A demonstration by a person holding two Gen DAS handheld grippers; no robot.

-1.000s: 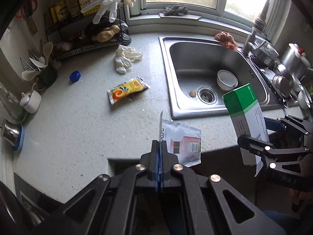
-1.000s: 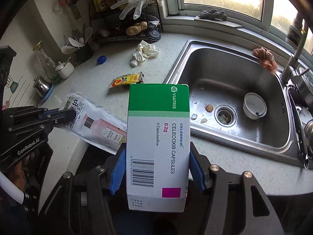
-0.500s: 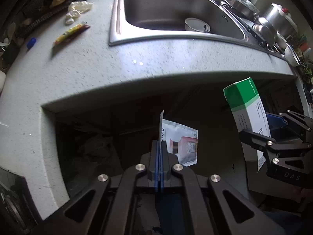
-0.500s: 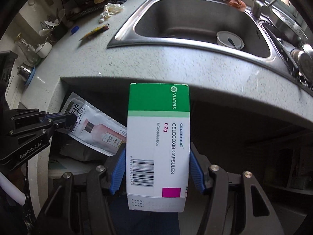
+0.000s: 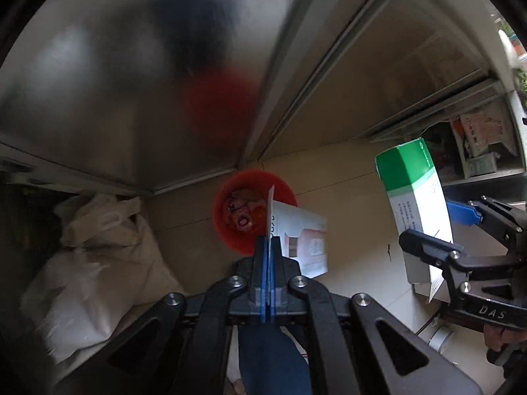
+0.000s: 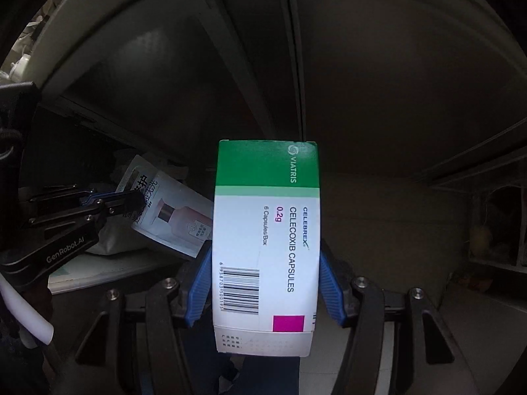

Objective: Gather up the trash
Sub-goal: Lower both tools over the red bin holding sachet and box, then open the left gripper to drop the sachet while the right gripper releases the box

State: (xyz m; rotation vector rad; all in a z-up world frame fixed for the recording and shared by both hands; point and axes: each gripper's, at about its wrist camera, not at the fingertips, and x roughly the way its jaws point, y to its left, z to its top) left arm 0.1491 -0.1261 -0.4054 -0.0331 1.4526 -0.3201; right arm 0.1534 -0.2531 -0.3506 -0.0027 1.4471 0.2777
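Note:
My left gripper (image 5: 267, 247) is shut on the edge of a flat white sachet (image 5: 301, 240) with a pink bottle printed on it. The sachet hangs over a red bin (image 5: 230, 240) on the floor, which holds food scraps. My right gripper (image 6: 265, 279) is shut on a white and green medicine box (image 6: 266, 230), its blue pads pressing both long sides. In the left wrist view the box (image 5: 415, 204) and right gripper (image 5: 454, 230) hang to the right of the bin. In the right wrist view the sachet (image 6: 174, 217) and left gripper (image 6: 131, 200) show at the left.
A metal cabinet door (image 5: 131, 82) rises behind the bin. A stuffed white plastic bag (image 5: 98, 263) lies on the floor left of the bin. Low shelves with packets (image 5: 477, 141) stand at the right. Beige floor tiles (image 5: 355, 214) lie between bin and shelves.
Both grippers have dropped from above the counter and sink to below its edge, tilting downward. The red bin and floor have come into view. Both grips are unchanged.

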